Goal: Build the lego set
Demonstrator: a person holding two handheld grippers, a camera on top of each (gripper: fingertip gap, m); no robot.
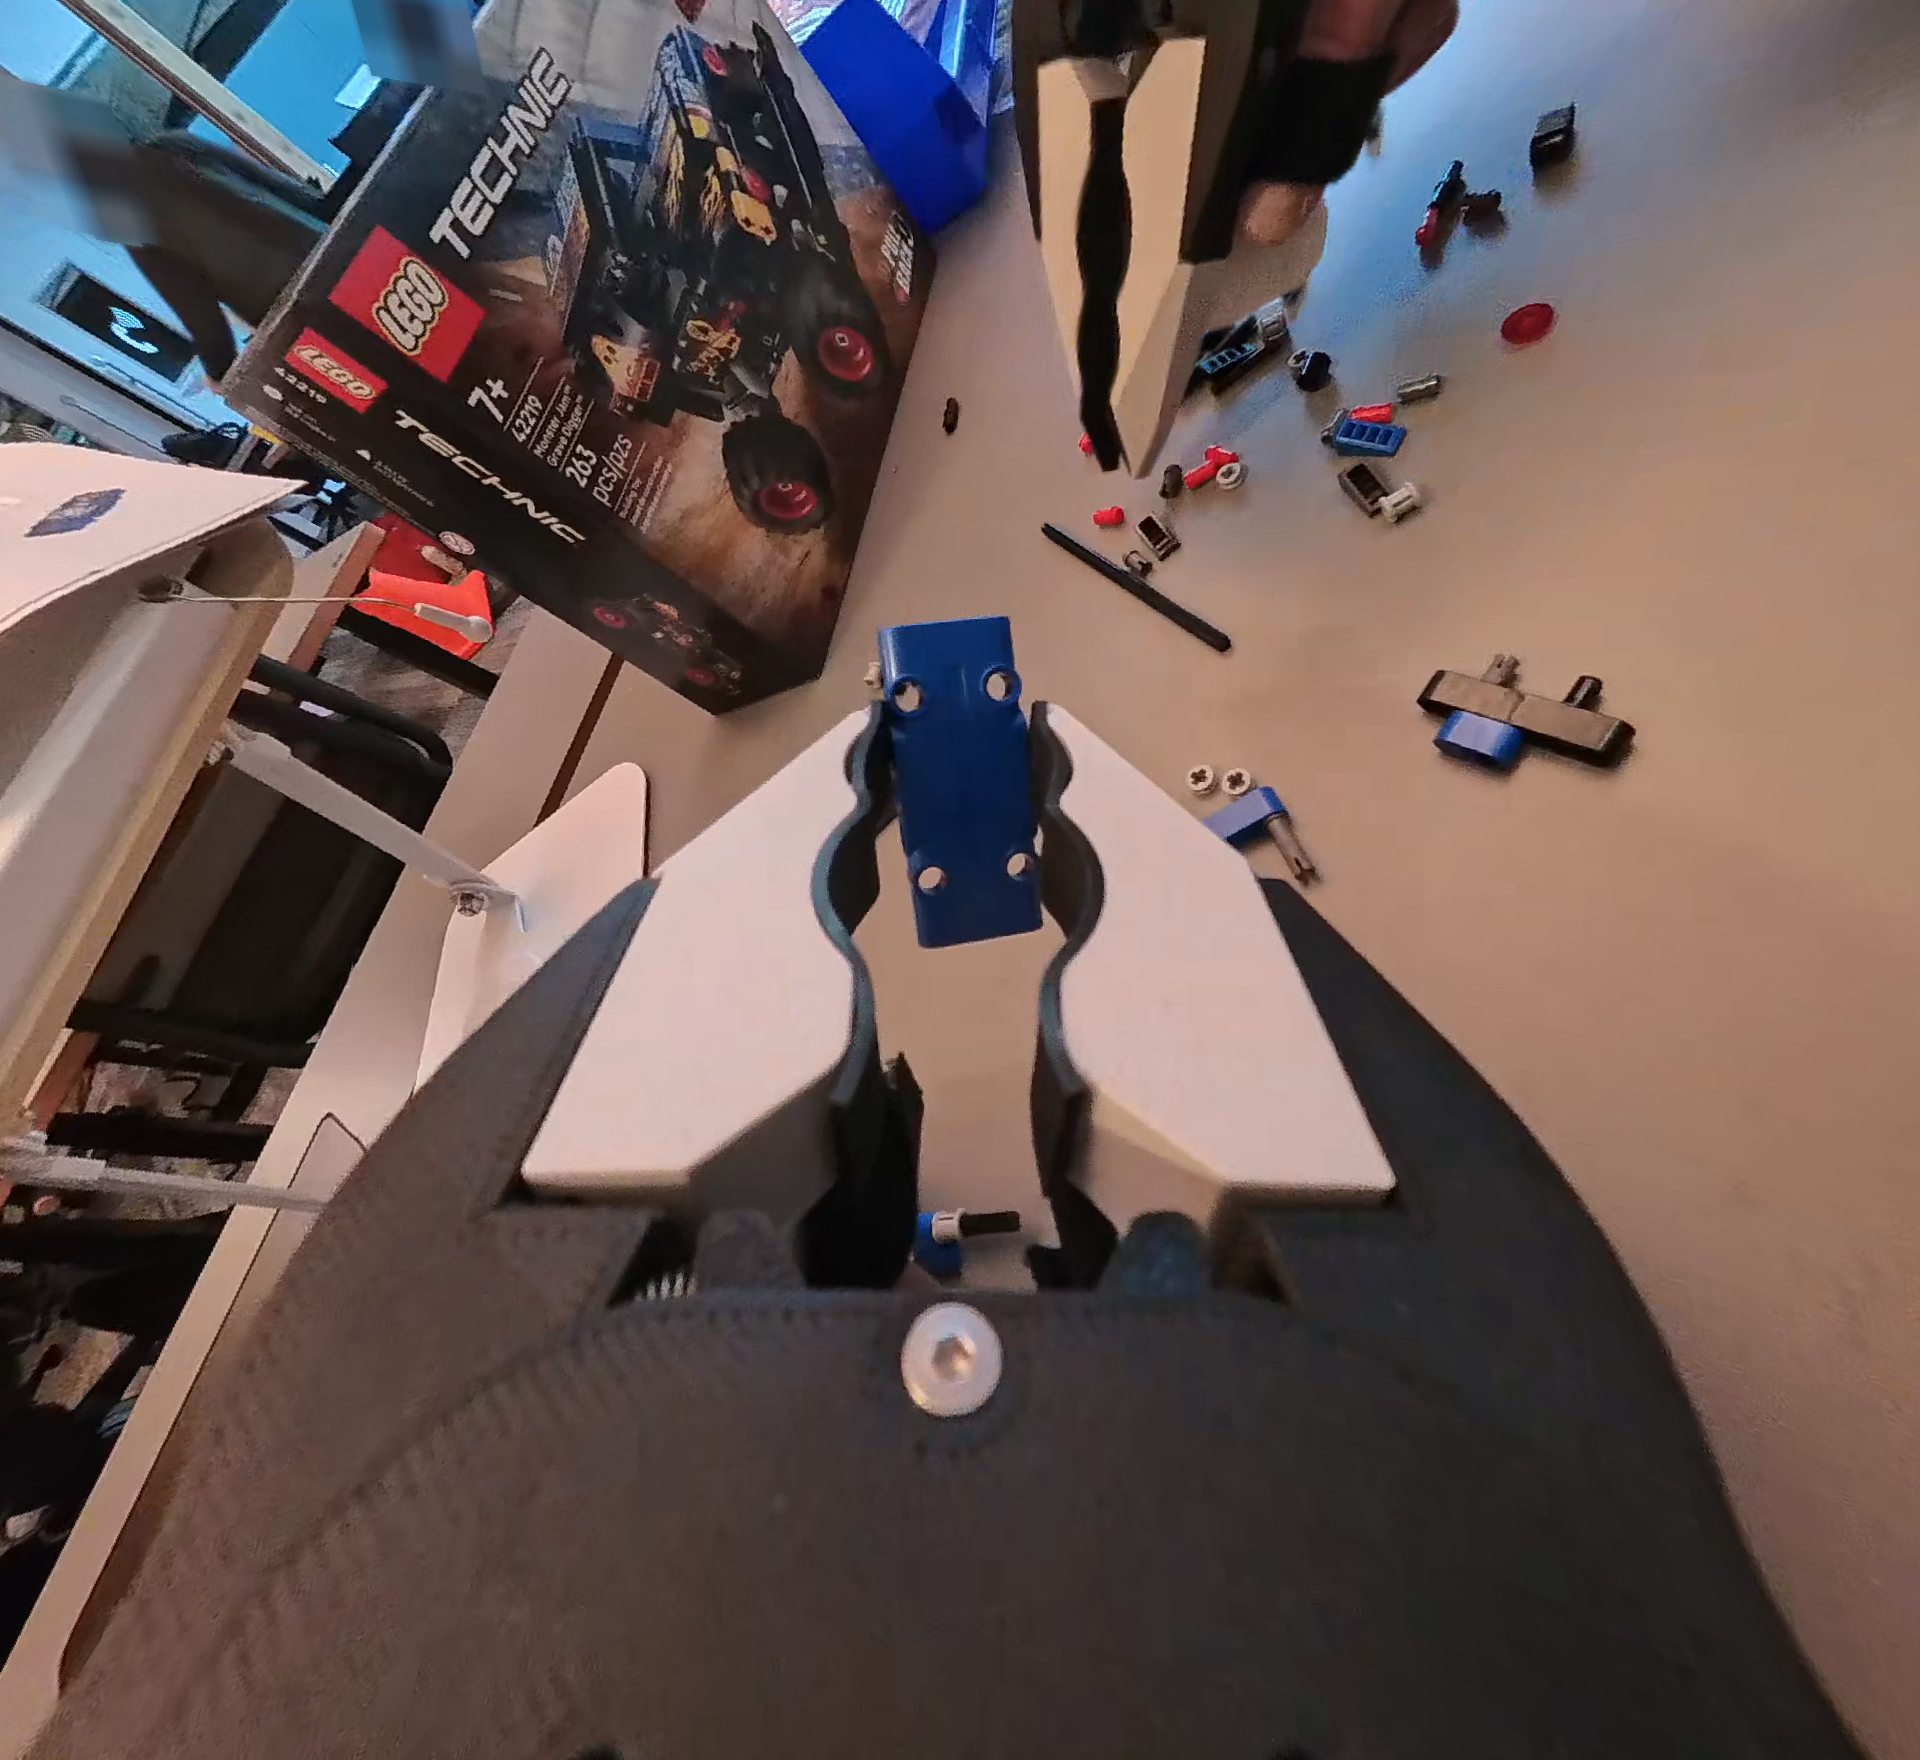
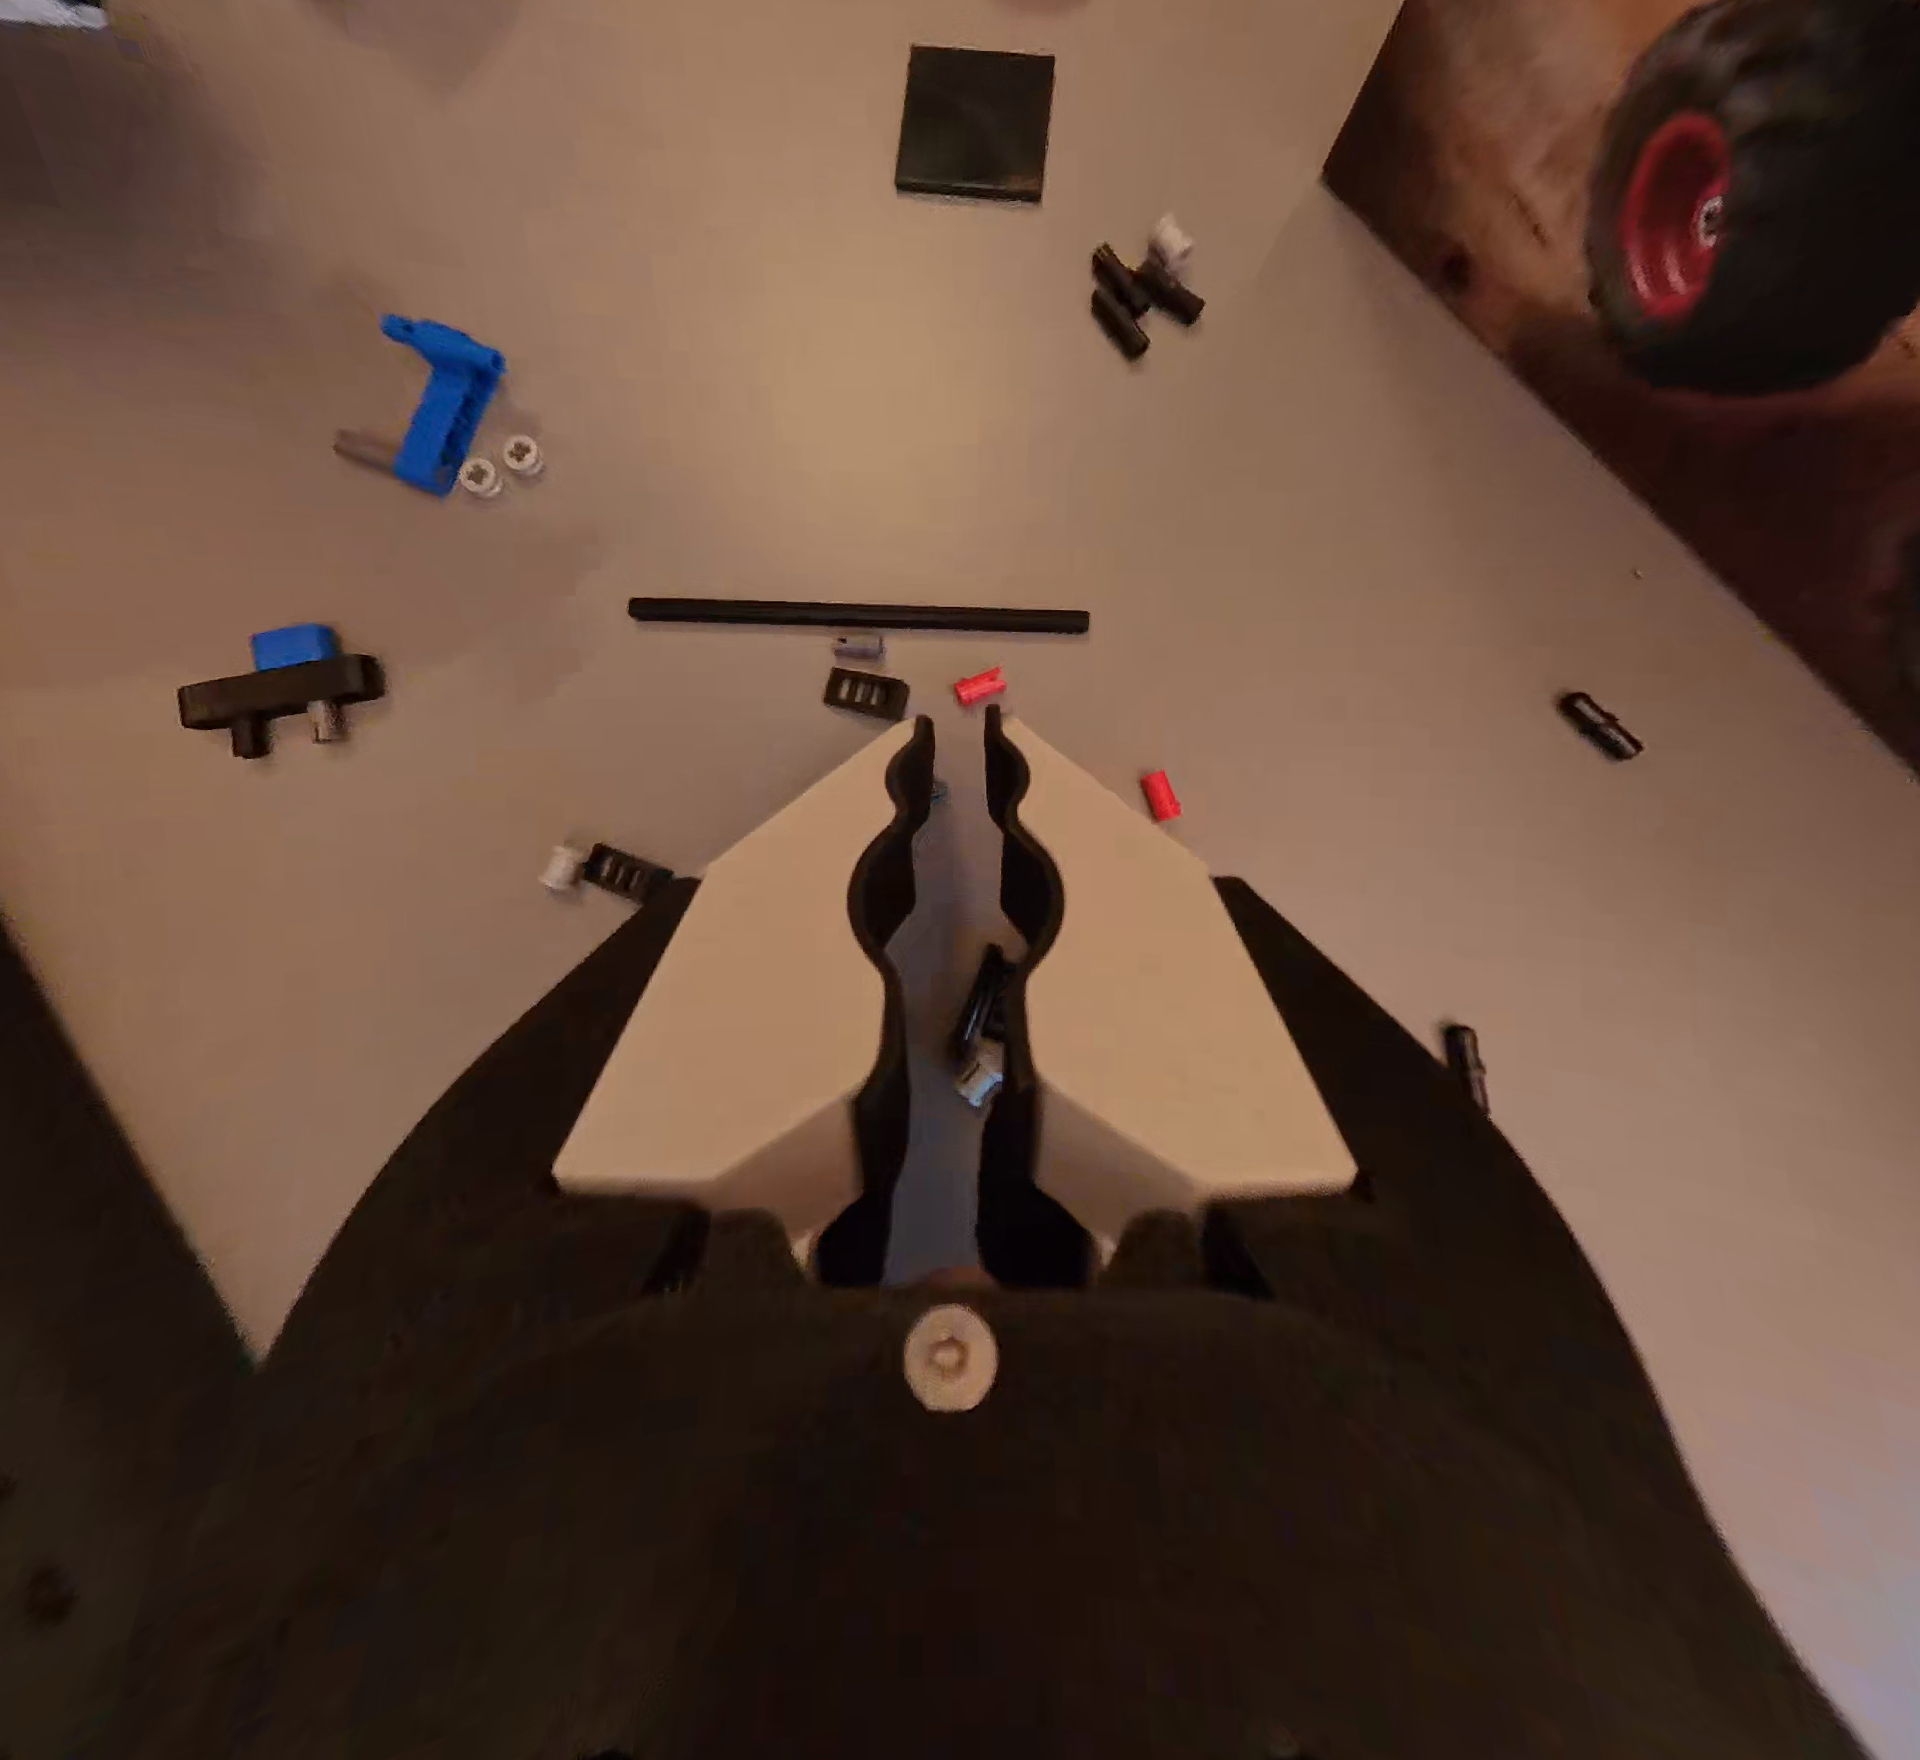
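Pinching a blue block (image 1: 966,775) between their tips, the left tongs (image 1: 961,723) hold it above the desk (image 1: 1558,983). Off to their left stands the set's box (image 1: 582,360); ahead and to their right lie a black rod (image 1: 1138,586), scattered small pieces and a black-and-blue assembly (image 1: 1522,718). Farther right, the right tongs (image 2: 956,723) point down at the desk with tips slightly apart and nothing between them. A small red peg (image 2: 979,685) lies just ahead of these tips, the black rod (image 2: 858,617) crosswise beyond it, a black square tile (image 2: 975,123) farther on.
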